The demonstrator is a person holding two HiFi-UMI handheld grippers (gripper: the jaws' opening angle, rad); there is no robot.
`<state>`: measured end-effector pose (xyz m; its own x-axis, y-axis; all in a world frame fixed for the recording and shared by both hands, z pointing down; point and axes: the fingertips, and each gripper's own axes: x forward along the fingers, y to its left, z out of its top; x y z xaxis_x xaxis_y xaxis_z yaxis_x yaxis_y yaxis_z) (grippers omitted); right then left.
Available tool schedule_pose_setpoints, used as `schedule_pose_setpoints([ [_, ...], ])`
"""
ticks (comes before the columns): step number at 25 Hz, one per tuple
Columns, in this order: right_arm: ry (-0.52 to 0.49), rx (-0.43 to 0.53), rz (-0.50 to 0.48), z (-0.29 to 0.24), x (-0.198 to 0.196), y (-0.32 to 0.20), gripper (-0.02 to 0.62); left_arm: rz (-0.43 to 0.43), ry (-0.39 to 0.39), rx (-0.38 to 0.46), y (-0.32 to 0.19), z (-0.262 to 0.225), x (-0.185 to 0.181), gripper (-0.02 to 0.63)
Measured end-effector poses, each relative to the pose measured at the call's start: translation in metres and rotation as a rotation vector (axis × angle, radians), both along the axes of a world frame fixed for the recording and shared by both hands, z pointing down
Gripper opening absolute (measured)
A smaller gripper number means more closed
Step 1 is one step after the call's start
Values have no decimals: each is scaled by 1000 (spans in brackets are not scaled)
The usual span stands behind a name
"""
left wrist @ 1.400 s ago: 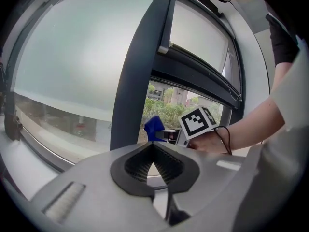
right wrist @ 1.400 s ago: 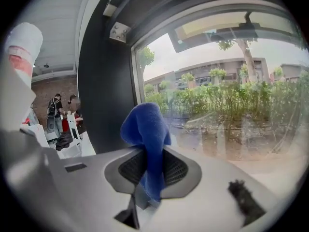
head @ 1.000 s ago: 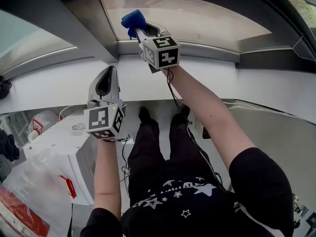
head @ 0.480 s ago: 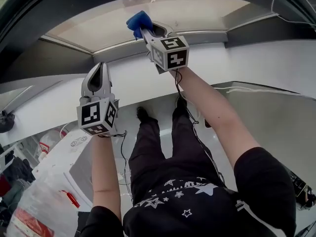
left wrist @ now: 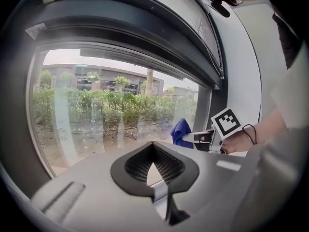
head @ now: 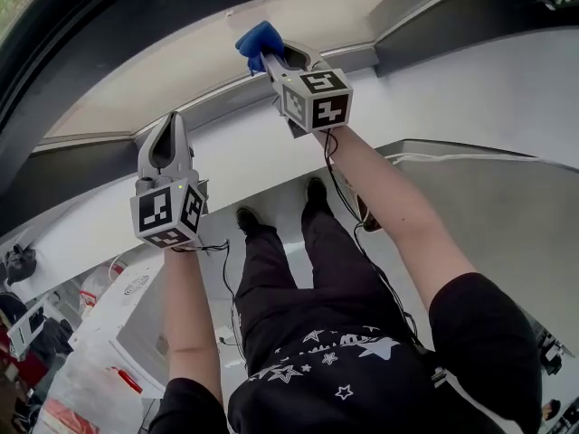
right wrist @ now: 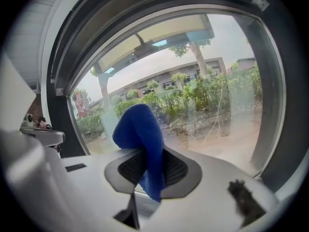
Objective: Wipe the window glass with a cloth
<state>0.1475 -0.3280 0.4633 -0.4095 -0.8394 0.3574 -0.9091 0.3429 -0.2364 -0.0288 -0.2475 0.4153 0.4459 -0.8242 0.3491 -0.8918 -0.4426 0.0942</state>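
Left gripper [head: 168, 121] is raised below the glass [head: 181, 70] and short of it, jaws clenched tip to tip with nothing between them. Right gripper [head: 269, 57] is higher and closer to the glass, jaws grasping a blue cloth [head: 257, 38]. The cloth bunches out past the jaw tips at the lower edge of the glass. Contact with the glass cannot be confirmed. Beyond the glass are shrubs [right wrist: 207, 93] and a building [left wrist: 96, 74].
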Motion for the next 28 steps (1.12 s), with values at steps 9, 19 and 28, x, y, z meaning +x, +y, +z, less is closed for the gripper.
schedule_pose_setpoints([
  [9,-19,-11,168,4,150,-3,75,88,22,-15,-11,3,112,9],
  [19,-57,-38,373,22,287,-3,74,142,15,-19,-14,5,190,9],
  [28,-14,-39,404,27,309,17,75,147,23,-38,-1,17,199,9],
])
